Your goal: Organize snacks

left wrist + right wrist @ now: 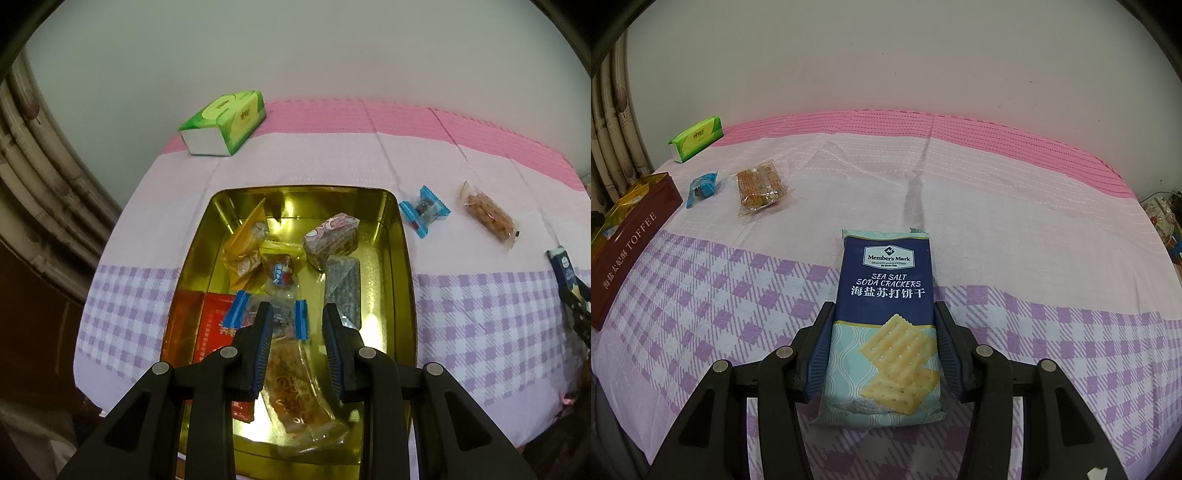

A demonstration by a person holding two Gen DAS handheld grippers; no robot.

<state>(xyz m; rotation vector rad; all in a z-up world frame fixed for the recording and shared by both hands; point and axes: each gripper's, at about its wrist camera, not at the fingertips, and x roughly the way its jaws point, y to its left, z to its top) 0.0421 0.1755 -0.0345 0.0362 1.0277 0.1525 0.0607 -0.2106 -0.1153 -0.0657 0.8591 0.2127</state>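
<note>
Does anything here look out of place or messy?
Two wrapped snacks lie loose on the cloth outside the gold metal tin: a blue-ended candy and a clear-wrapped brown biscuit bar. Nothing looks spilled or damaged.

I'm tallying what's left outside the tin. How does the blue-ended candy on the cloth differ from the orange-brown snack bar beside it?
The blue-ended candy is short, with crimped blue ends flaring either side of a dark middle; the snack bar is long, with a clear wrapper showing an orange-brown filling. The candy lies nearer the tin; the bar lies farther away. Both rest flat on the cloth, outside the tin.
</note>
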